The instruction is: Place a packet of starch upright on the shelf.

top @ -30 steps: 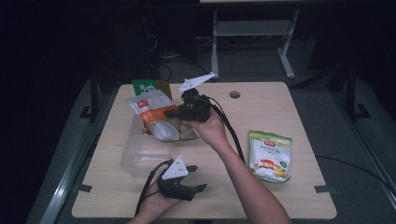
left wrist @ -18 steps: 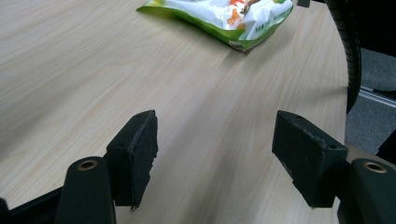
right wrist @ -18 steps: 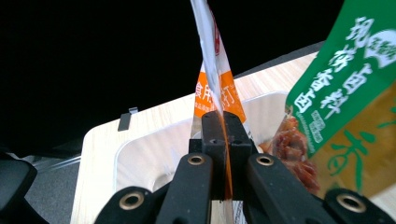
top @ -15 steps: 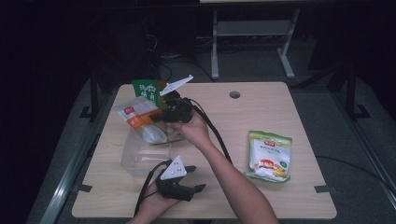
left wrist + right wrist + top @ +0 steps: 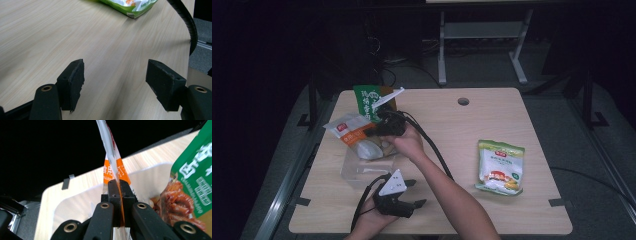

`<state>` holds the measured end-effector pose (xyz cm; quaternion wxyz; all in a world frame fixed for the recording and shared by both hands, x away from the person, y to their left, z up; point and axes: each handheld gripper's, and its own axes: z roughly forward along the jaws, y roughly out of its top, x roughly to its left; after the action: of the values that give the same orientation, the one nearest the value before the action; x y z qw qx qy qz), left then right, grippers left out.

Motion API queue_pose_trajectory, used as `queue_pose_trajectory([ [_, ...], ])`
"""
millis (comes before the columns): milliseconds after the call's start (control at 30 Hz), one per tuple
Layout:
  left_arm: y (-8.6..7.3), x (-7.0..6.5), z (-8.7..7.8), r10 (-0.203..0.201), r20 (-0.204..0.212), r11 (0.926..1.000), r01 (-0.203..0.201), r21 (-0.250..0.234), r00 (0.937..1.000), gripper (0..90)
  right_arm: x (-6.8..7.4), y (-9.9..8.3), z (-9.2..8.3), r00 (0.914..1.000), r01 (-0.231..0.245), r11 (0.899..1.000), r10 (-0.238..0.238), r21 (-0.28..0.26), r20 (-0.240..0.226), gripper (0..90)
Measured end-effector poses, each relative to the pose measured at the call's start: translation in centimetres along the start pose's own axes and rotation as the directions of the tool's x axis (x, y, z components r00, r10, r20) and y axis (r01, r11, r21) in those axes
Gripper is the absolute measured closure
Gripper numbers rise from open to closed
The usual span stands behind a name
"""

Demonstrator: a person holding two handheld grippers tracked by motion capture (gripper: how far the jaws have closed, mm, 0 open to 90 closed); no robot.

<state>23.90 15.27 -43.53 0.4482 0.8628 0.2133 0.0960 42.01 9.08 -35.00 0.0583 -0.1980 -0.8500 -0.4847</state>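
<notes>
Orange-and-white snack pouch pinched at edge in right gripper, jaws clamped tight on it; pouch hangs over clear plastic bin at table's left side. Green packet stands in bin just behind. Left gripper rests near front edge, jaws spread, nothing between. Light-green pouch lies flat, well apart, right.

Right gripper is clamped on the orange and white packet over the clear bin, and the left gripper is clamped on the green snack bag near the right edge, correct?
Not quite. The left gripper holds nothing: the left gripper view shows its jaws open over bare table, the green snack bag lying apart. The right gripper does clamp the orange and white packet over the clear bin.
</notes>
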Motion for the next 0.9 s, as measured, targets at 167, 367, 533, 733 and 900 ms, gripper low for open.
queue_pose_trajectory([
  [167, -0.1, 0.2, 0.0, 0.0, -0.005, 1.0, 0.0, -0.01, 1.0, 30.7, -0.2, -0.5, 0.6, 0.9984, 0.025, 0.999, -0.027, 0.044, 0.049, 89.3],
  [367, 0.1, 0.4, -0.1, 0.014, -0.012, 0.9998, -0.014, -0.015, 0.9998, 30.5, -0.1, 0.1, 0.5, 0.9936, 0.06, 0.987, -0.073, 0.147, 0.086, 84.7],
  [533, 0.1, 0.3, -0.1, 0.01, -0.012, 0.9997, -0.01, -0.021, 0.9999, 30.5, -0.2, 0.8, 1.1, 0.9913, 0.08, 0.964, -0.103, 0.254, 0.081, 78.9],
  [733, 0.0, 0.3, -0.2, 0.008, -0.01, 0.9996, -0.009, -0.027, 0.9999, 30.4, -0.5, 1.0, 2.4, 0.9918, 0.071, 0.936, -0.103, 0.344, 0.076, 74.5],
  [900, 0.0, 0.2, -0.1, 0.021, -0.006, 0.9996, -0.021, -0.019, 0.9998, 30.5, -1.1, 0.6, 2.9, 0.9957, 0.056, 0.929, -0.079, 0.365, 0.049, 86.6],
])
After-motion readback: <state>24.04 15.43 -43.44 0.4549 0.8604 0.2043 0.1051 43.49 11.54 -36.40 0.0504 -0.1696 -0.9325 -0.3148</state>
